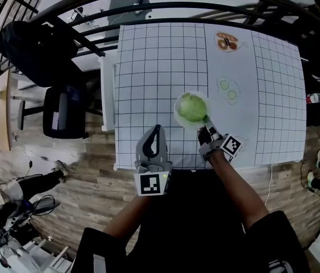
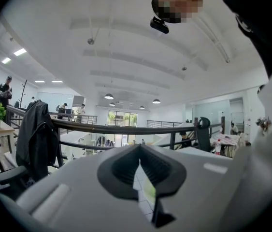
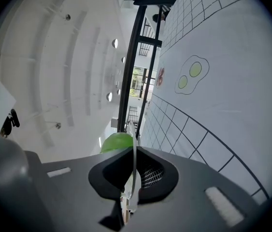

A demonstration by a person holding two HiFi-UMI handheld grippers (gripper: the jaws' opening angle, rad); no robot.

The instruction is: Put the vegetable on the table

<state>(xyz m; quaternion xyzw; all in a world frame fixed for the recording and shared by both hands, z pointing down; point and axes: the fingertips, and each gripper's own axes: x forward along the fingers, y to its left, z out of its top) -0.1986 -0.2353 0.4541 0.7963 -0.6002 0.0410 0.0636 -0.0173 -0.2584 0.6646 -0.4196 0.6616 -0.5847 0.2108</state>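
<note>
A round green vegetable [image 1: 192, 107] lies on a small white plate [image 1: 177, 111] over the near middle of the checked table [image 1: 148, 67]. My right gripper [image 1: 205, 127] is shut on the plate's near rim. In the right gripper view the gripper [image 3: 134, 151] is rolled on its side, with the thin plate edge [image 3: 134, 178] pinched between the jaws and the vegetable [image 3: 116, 141] just beyond. My left gripper [image 1: 157, 131] hovers at the table's near edge, left of the plate. Its jaws [image 2: 139, 164] are shut with nothing held.
Two pictures are printed on the cloth: green slices [image 1: 228, 90] right of the plate and a food drawing [image 1: 227, 41] at the far right. A black railing [image 1: 165, 7] runs behind the table, a black chair [image 1: 63, 112] stands to its left, and a bottle [image 1: 317, 98] to its right.
</note>
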